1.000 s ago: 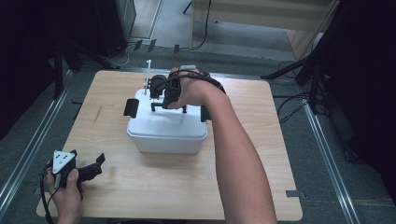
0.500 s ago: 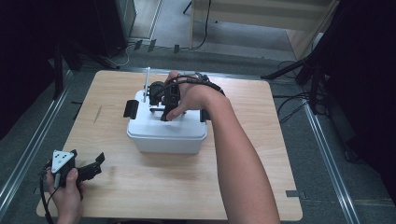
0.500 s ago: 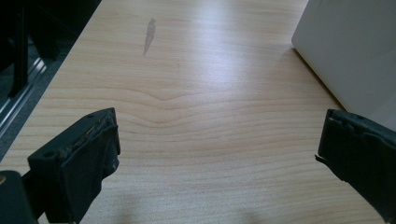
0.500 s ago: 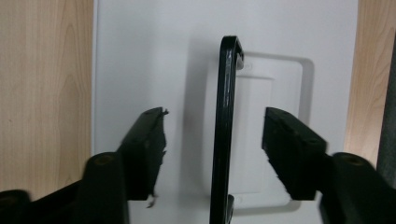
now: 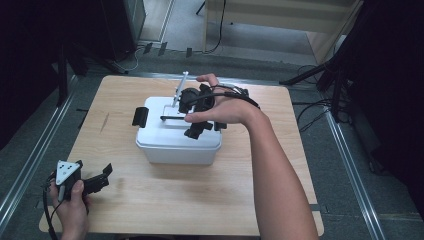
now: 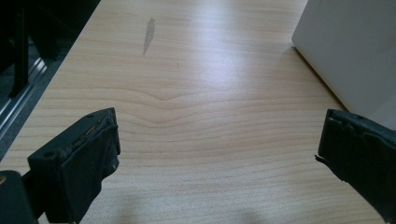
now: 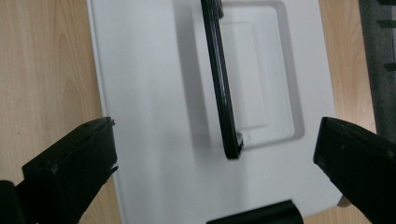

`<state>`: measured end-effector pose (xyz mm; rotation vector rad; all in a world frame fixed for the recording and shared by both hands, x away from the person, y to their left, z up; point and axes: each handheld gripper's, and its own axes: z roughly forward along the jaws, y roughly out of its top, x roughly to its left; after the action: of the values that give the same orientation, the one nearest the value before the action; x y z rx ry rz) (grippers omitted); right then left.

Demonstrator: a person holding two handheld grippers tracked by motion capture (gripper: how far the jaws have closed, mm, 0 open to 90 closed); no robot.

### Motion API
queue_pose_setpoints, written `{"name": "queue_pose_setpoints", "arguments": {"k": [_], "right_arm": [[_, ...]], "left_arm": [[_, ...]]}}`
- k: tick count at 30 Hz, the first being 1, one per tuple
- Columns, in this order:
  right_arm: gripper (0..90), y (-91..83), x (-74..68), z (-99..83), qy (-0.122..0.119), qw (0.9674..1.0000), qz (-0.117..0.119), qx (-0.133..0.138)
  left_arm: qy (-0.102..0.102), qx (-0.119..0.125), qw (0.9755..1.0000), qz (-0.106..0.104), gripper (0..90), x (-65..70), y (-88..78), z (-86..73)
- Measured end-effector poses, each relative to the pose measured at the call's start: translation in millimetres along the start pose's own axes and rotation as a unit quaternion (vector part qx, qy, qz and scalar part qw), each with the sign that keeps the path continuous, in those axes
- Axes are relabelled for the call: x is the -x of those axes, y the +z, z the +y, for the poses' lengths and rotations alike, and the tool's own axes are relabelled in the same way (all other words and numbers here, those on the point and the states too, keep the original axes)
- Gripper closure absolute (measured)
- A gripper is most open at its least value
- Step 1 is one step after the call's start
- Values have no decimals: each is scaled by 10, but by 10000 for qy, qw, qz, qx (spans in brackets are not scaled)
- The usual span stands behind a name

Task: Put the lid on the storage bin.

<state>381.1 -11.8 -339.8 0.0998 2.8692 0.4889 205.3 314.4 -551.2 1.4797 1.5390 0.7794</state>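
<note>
Right claw (image 5: pixel 200 122) hovers just above the white lidded storage box (image 5: pixel 172 145) in the middle of the worktop (image 5: pixel 200 200), its jaws spread wide after just opening, with nothing pinched between them. In the right gripper view the box's black carry handle (image 7: pixel 223 88) lies straight ahead and below, between the two pads (image 7: pixel 74 163) but touching neither, a slim bar folded down over the recessed panel of the lid (image 7: pixel 154 102). In the high view that bar runs left to right across the lid, along the box's long side, with a black latch (image 5: pixel 141 116) at the left end. Left claw (image 5: pixel 97 180) rests well apart at the near left corner of the worktop, also gaping and empty, pointing toward the box's near left corner (image 6: pixel 355 51). So the right hand is much the nearer; I judge any fresh grip on the handle would close across the bar's thin width.
</note>
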Motion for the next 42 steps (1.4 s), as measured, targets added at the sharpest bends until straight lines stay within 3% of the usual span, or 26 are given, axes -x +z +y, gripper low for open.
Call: {"name": "queue_pose_setpoints", "arguments": {"k": [2, 4, 19, 25, 31, 39, 41, 42], "right_arm": [[0, -15, -14, -47, 57, 10000, -54, 15], [0, -51, -44, -204, 185, 9998, 52, 112], [0, -223, -111, -759, 597, 9977, 51, 323], [0, -240, -162, -1023, 819, 9959, -160, 346], [0, -243, -210, -1357, 1228, 9903, -270, 588], [0, -208, -317, -1610, 1421, 9875, -358, 579], [0, -177, -342, -1675, 1517, 9860, -379, 572], [0, -134, -368, -1739, 1669, 9835, -437, 540]], "left_arm": [[-37, 20, 10000, -6, 0, -4, 4, -1], [-76, 28, 10000, -46, 0, -14, 1, -2], [58, -84, 9999, -104, 0, 16, 10, -2], [-35, -126, 9997, -227, 0, -9, 19, 1], [43, -168, 9996, -222, 0, 5, 19, 3], [77, -158, 9996, -235, 0, 6, 21, 2], [68, -161, 9995, -244, 0, 8, 22, 2], [67, -156, 9995, -254, 0, 6, 21, 2]]}}
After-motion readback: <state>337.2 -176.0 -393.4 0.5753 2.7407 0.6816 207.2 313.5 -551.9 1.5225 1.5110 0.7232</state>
